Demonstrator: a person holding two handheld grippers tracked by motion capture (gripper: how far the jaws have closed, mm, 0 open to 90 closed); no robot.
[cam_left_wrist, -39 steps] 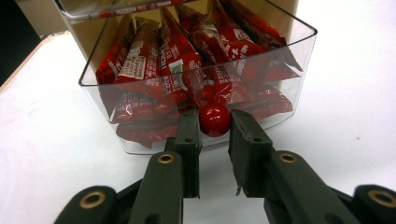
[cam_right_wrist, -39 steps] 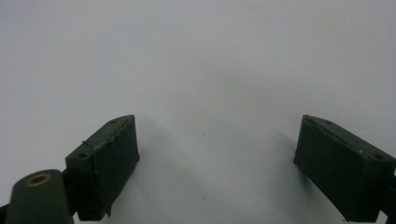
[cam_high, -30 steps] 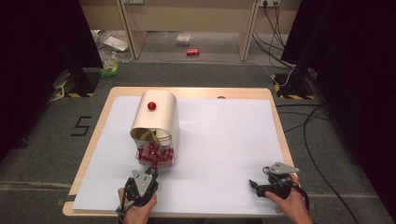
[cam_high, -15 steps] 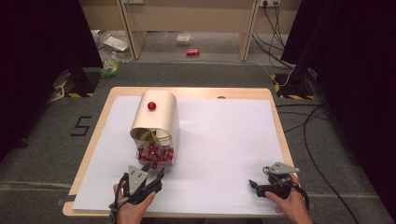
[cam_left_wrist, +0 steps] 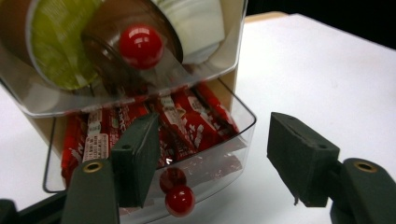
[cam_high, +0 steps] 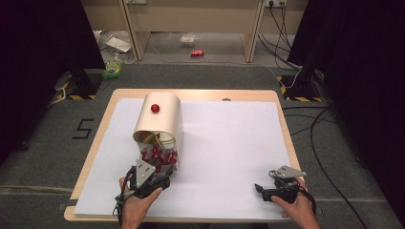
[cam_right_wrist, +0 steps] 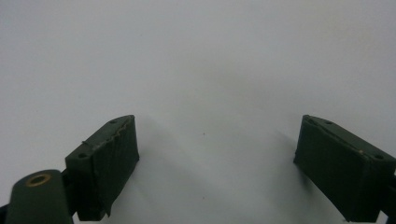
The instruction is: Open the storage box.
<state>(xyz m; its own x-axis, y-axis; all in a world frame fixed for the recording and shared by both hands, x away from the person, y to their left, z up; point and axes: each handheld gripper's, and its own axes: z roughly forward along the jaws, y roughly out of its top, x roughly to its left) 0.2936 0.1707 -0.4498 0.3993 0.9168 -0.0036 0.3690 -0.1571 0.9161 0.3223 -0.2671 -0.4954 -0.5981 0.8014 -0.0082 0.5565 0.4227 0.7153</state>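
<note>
Since the frame a second ago, the left gripper has drawn back a little toward the near edge, away from the clear drawer it was reaching at, while the right gripper stays put at the near right. Both sit on a white sheet that covers most of a light wooden table. At the left of the sheet stands a cream, round-topped dispenser with a red knob on top. Its clear drawer faces the near side and holds red wrapped candy bars; a small red drawer knob sticks out from its front. In the left gripper view, the jaws stand wide apart just short of that knob, holding nothing. In the right gripper view, the jaws also stand wide apart over bare white sheet. Around the table lies grey carpet, with black curtains at both sides, cables trailing on the right, a painted number five on the left, and a red can on the floor beyond, near pale furniture.
</note>
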